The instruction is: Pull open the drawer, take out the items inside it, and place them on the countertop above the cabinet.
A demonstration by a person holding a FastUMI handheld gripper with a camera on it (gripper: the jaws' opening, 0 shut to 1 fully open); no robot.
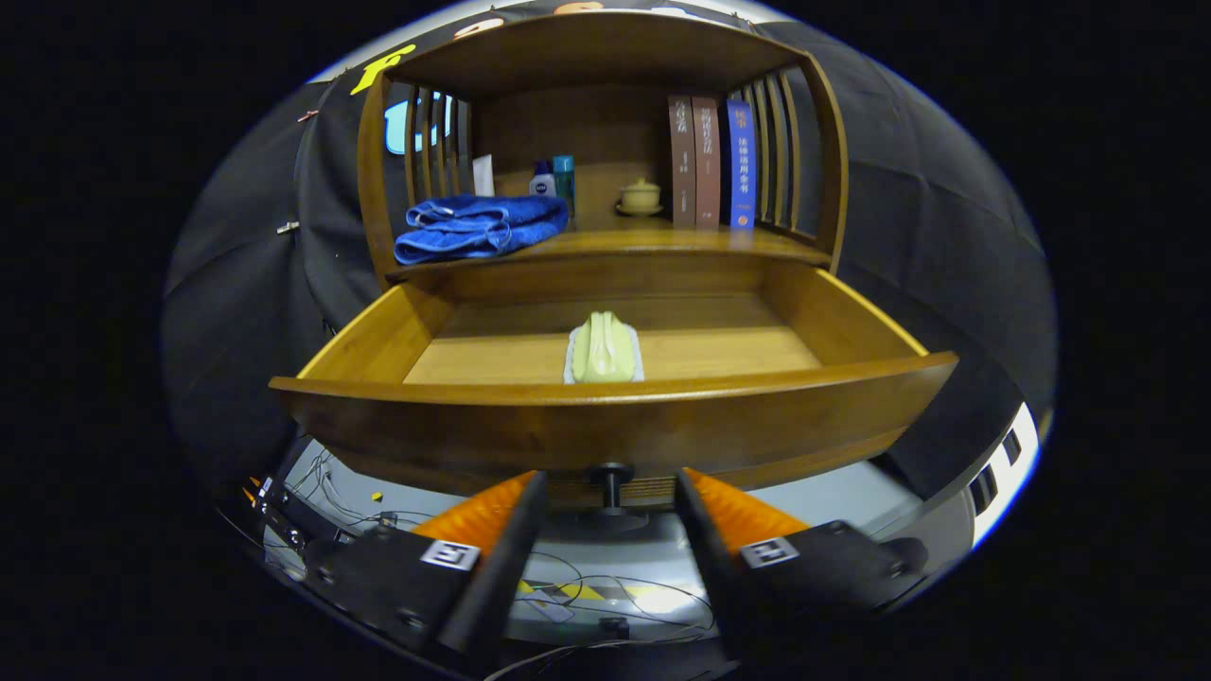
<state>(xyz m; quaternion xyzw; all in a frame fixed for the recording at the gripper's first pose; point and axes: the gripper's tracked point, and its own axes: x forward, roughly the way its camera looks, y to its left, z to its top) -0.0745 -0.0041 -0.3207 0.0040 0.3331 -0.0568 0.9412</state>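
Note:
The wooden drawer stands pulled far out of the cabinet, right in front of me. Inside it, near the front wall and in the middle, lies a pale green object on a white base. A small dark knob sticks out from the drawer's front. My gripper is open, its two fingers spread to either side of the knob without touching it. Above the drawer runs the wooden countertop, where a folded blue towel lies on the left.
On the countertop, under a slatted wooden hutch, stand two small bottles, a little lidded cup and three upright books. Cables and taped markings lie on the grey floor below the drawer.

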